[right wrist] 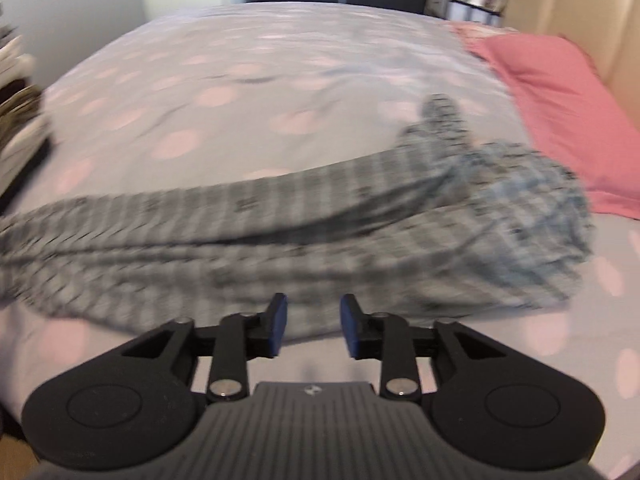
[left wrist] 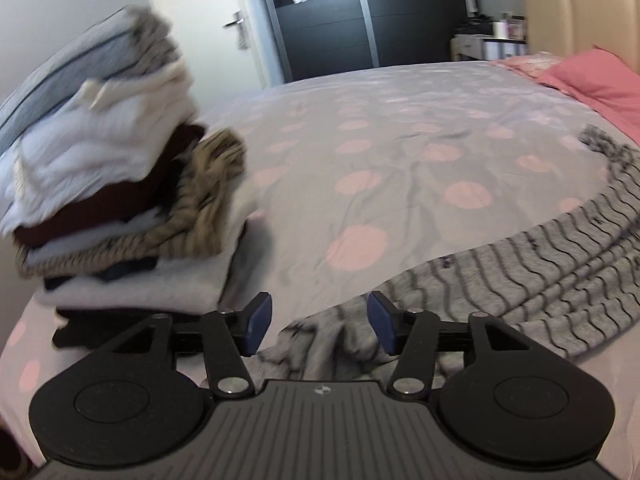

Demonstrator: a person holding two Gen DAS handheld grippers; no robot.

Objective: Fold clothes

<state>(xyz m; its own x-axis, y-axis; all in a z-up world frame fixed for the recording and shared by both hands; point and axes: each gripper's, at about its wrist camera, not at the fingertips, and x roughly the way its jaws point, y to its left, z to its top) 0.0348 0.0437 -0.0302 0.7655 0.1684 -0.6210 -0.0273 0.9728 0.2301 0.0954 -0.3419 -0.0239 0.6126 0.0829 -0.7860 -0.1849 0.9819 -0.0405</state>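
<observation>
The bed [left wrist: 400,120] fills the room here, its pale grey cover [right wrist: 240,80] dotted with big pink spots and creased in soft ridges across the middle. Up at the head sits a pink pillow [right wrist: 560,120] against a beige padded headboard [right wrist: 560,0], and beyond the foot side stands a dark wardrobe [left wrist: 328,28] beside a white door [left wrist: 192,20].

Now the garment [right wrist: 280,232]: a grey knit with thin, dark, wavy stripes, stretched long across the near part of the bed. It's not flat at all. One end is bunched into a rumpled heap near the pink pillow, with a narrow piece poking up from it toward the middle of the bed. The other end trails off in loose folds toward the left claw. The right-hand view is blurred, so the finer weave is hard to read.

At the left edge of the bed there's a tall stack of folded clothes [left wrist: 112,184], white, maroon, tan, pale grey and black layers, leaning a little, well apart from the striped piece.

The left claw [left wrist: 319,326] hangs right over the crumpled near end of the garment, blue pads [left wrist: 256,324] spread wide, nothing between them. The right claw [right wrist: 313,328] sits at the garment's near edge, its pads [right wrist: 352,330] parted too but narrower, gripping nothing.
</observation>
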